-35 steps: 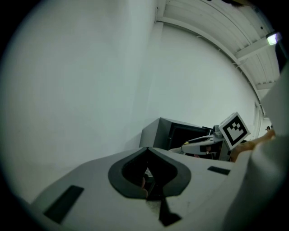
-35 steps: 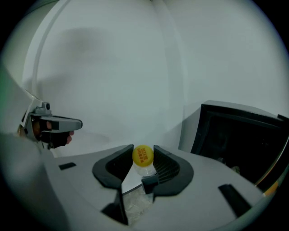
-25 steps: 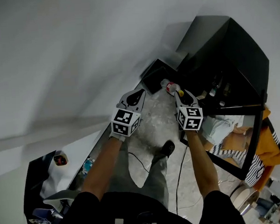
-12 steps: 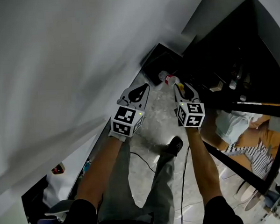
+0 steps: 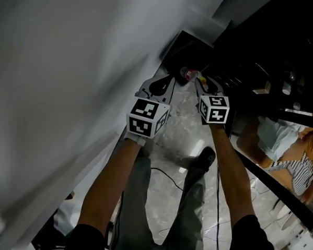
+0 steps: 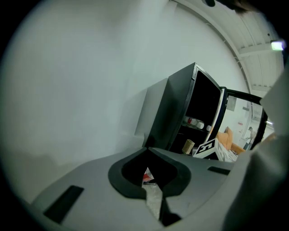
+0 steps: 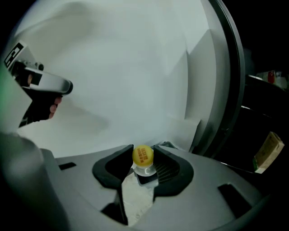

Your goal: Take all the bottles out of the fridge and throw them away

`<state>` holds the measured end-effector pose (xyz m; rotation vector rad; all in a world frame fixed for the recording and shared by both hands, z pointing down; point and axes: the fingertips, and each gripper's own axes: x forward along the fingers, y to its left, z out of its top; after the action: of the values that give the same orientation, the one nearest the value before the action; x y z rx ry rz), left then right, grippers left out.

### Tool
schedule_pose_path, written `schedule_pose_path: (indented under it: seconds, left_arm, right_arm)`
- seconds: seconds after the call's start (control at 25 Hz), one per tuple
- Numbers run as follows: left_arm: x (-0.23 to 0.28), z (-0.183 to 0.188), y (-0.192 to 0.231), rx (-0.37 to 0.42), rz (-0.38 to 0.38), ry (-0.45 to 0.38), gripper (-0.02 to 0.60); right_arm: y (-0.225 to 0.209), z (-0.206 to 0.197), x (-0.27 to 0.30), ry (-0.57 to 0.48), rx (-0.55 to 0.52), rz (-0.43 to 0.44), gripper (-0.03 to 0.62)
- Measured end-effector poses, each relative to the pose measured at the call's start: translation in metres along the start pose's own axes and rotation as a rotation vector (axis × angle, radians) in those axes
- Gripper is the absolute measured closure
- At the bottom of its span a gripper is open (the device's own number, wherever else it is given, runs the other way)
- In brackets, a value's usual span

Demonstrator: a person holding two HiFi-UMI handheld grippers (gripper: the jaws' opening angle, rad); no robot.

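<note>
My right gripper (image 5: 199, 79) (image 7: 143, 148) is shut on a small clear bottle (image 5: 188, 73) with a yellow cap (image 7: 142, 156) and a red label, gripped at the neck. It hangs low over the floor, just before a black bin (image 5: 188, 51) standing against the white wall. My left gripper (image 5: 167, 79) (image 6: 148, 150) is beside it on the left, its jaw tips touching and nothing between them. The black fridge (image 6: 192, 106) stands to the right with its door (image 6: 222, 118) open. Cans (image 6: 195, 122) sit on a shelf inside it.
A small box (image 7: 268, 151) and a red can (image 7: 271, 76) show in the dark fridge interior. The white wall (image 5: 65, 74) runs along the left. The person's legs and a shoe (image 5: 205, 158) are below the grippers, and a cable (image 5: 167, 178) lies on the marbled floor.
Both grippers have sunk and moved forward toward the black bin. The right one still holds the bottle. The view has tipped further down along the wall.
</note>
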<state>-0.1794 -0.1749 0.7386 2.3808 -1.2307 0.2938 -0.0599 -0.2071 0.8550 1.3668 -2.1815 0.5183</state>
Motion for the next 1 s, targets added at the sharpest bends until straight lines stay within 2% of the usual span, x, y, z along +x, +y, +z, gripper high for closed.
schedule_pose_path:
  seconds: [0.24,0.64,0.84,1.0]
  left_arm:
    - [0.015,-0.006,0.012,0.006,-0.020,0.017,0.577]
    - [0.016,-0.018,0.018,-0.005,-0.020,0.031,0.577]
    - [0.013,-0.017,0.008,0.006,-0.025,0.035,0.577]
    - [0.009,0.000,-0.006,0.014,-0.025,0.025,0.577]
  right_arm:
    - [-0.012,-0.030,0.036,0.064,0.022,0.000,0.448]
    - [-0.005,-0.043,0.061,0.104,-0.003,0.004,0.447]
    - [-0.010,-0.034,0.043,0.071,0.006,-0.005,0.447]
    - [-0.014,-0.008,0.014,0.017,0.003,-0.007,0.448]
